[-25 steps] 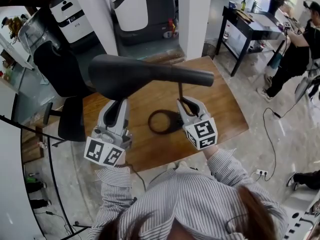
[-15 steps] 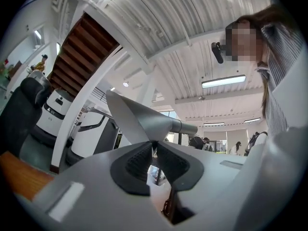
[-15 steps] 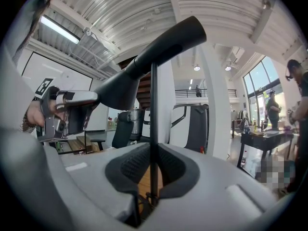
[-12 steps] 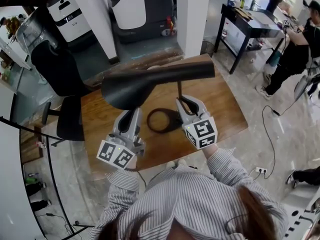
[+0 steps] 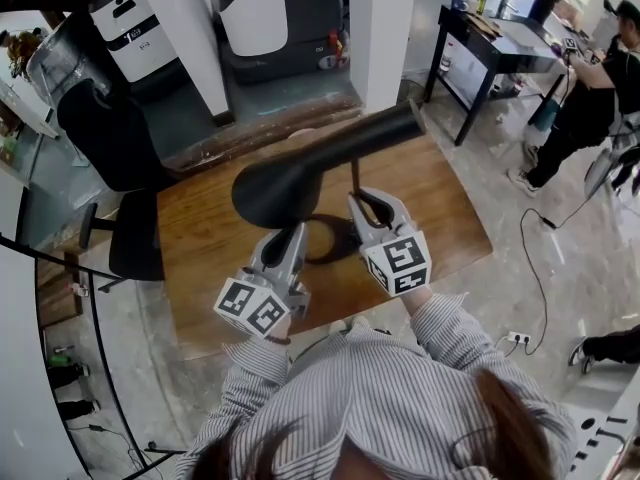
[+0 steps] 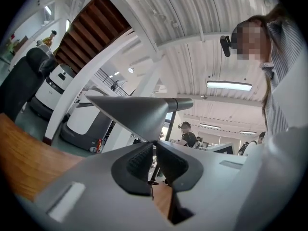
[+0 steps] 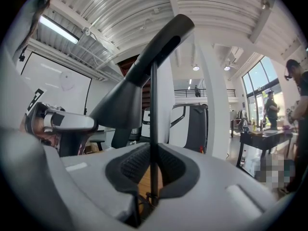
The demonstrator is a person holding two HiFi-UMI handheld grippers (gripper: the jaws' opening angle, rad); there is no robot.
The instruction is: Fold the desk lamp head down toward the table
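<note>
The black desk lamp stands on the wooden table. Its cone-shaped head slants, wide end low and near me, narrow end up at the far right. My left gripper holds the rim of that wide end. In the left gripper view the head tapers down into the gripper, whose jaws are closing and pinch its edge. My right gripper is shut on the thin upright stem, which runs between its pads. The ring base lies partly hidden between both grippers.
A black office chair stands left of the table. White machines and a white pillar are beyond the far edge. At the right, people work at a dark desk, and a cable trails on the floor.
The lamp head's wide end has swung down and toward me, from level to a clear slant. My left gripper came down and right with it. The right gripper stayed on the stem.
</note>
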